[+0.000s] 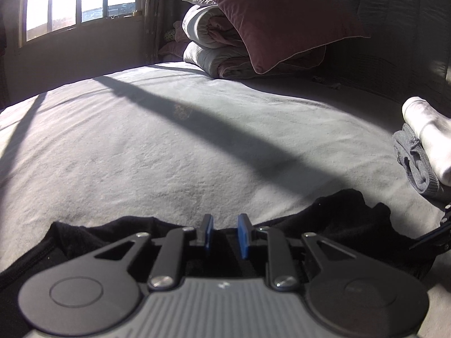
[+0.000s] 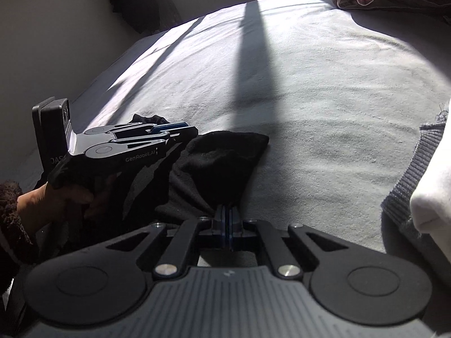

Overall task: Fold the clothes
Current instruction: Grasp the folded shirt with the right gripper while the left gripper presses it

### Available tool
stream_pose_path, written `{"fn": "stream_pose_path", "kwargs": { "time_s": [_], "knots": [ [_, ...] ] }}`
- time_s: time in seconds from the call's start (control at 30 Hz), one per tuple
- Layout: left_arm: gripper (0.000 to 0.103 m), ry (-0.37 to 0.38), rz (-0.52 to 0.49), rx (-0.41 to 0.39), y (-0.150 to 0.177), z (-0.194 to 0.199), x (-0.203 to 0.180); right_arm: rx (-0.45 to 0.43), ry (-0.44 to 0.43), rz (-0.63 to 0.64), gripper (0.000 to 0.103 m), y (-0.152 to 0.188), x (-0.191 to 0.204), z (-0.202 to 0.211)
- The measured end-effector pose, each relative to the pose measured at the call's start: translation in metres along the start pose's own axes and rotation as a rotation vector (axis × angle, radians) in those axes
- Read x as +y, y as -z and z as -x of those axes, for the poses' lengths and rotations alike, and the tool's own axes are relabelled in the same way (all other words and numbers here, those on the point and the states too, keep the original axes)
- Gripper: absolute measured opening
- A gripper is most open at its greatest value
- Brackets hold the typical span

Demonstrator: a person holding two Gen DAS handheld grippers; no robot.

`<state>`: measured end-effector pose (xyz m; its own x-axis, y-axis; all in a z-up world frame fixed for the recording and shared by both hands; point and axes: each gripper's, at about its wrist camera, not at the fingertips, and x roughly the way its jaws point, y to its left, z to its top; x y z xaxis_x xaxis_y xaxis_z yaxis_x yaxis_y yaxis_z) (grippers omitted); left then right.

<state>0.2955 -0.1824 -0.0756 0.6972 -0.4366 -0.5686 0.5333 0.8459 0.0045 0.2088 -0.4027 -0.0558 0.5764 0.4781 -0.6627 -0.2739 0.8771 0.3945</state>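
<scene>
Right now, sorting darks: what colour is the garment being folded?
Black garment, clearest in the right wrist view.

Ahead of you the bed (image 1: 169,129) lies under a grey sheet crossed by window shadows. At one o'clock a maroon pillow (image 1: 279,19) leans on a folded duvet (image 1: 214,53); the window (image 1: 79,0) glows at eleven.

Right gripper (image 2: 227,219) clamped tight, blue pads together, pinching a bunched fold of the black garment (image 2: 214,157) straight ahead of its tips on the grey bedsheet (image 2: 324,90). Off to its left, the left gripper (image 2: 180,131) lies level over the same dark cloth, a hand (image 2: 56,200) gripping its handle. To the right, folded grey-and-white clothes (image 2: 417,186) sit close.
</scene>
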Motion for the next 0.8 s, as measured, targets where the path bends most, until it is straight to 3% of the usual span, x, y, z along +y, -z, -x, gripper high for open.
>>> {"fn": "stream_pose_path", "kwargs": {
  "time_s": [0.13, 0.3, 0.37, 0.5, 0.6, 0.8],
  "knots": [
    [0.027, -0.068, -0.074, 0.005, -0.002, 0.000, -0.012, -0.064, -0.052, 0.016, 0.002, 0.023, 0.000, 0.007],
    [0.034, -0.122, -0.186, 0.033, -0.014, -0.001, -0.025, -0.170, -0.140, -0.129, 0.001, 0.043, -0.025, 0.005],
    [0.035, -0.073, -0.199, 0.049, -0.021, 0.001, -0.027, -0.180, -0.146, -0.160, 0.001, 0.043, -0.030, 0.006],
    [0.043, 0.118, -0.178, 0.065, -0.037, 0.010, -0.030, -0.183, -0.139, -0.155, 0.001, 0.042, -0.027, 0.006],
    [0.062, 0.242, -0.181, 0.115, -0.048, 0.010, -0.034, -0.179, -0.140, -0.157, 0.001, 0.042, -0.029, 0.009],
    [0.064, 0.339, -0.139, 0.173, -0.056, -0.009, -0.041, -0.179, -0.135, -0.149, 0.001, 0.041, -0.027, 0.009]
  ]
}}
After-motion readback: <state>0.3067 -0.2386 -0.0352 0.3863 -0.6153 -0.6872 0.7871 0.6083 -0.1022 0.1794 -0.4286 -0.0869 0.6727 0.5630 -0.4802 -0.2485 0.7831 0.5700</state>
